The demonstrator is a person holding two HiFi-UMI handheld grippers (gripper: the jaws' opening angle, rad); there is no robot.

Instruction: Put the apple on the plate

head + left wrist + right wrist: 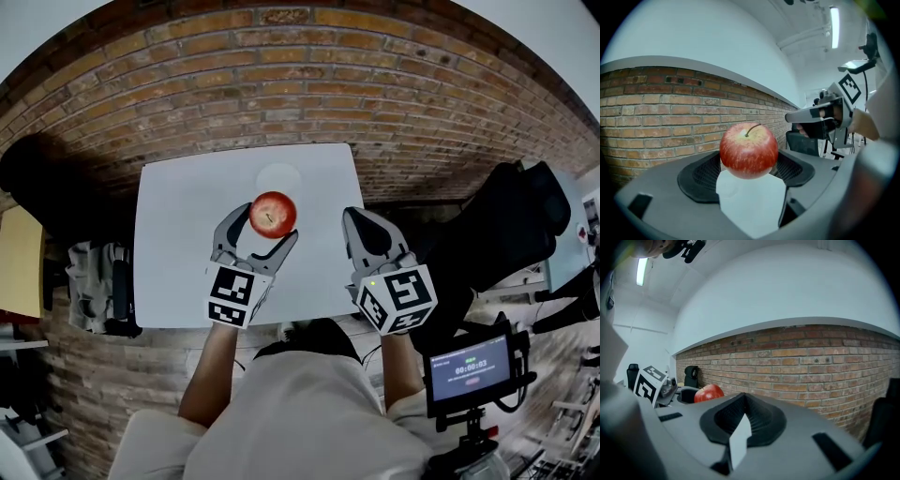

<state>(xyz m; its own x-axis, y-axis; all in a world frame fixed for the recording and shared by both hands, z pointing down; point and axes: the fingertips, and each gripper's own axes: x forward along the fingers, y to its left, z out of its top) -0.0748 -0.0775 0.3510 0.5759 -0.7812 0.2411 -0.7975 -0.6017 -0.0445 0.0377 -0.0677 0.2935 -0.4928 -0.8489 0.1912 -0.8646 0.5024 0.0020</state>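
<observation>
While clamped in the left gripper (262,230), held up off the table (187,253), just short of the plate (279,176).
Pinched on both flanks of the apple (273,214), stem up, probably for a level set-down; beside it, parked clear with the right gripper (356,220) drawn together on nothing.

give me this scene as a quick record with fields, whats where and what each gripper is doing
surface: white table
apple: red, stem up, raised off the table
left gripper: shut on the apple
right gripper: jaws together, nothing between them, to the right of the apple
plate: white, on the table just beyond the apple, nothing lying on it
task state: apple not yet on the plate
</observation>
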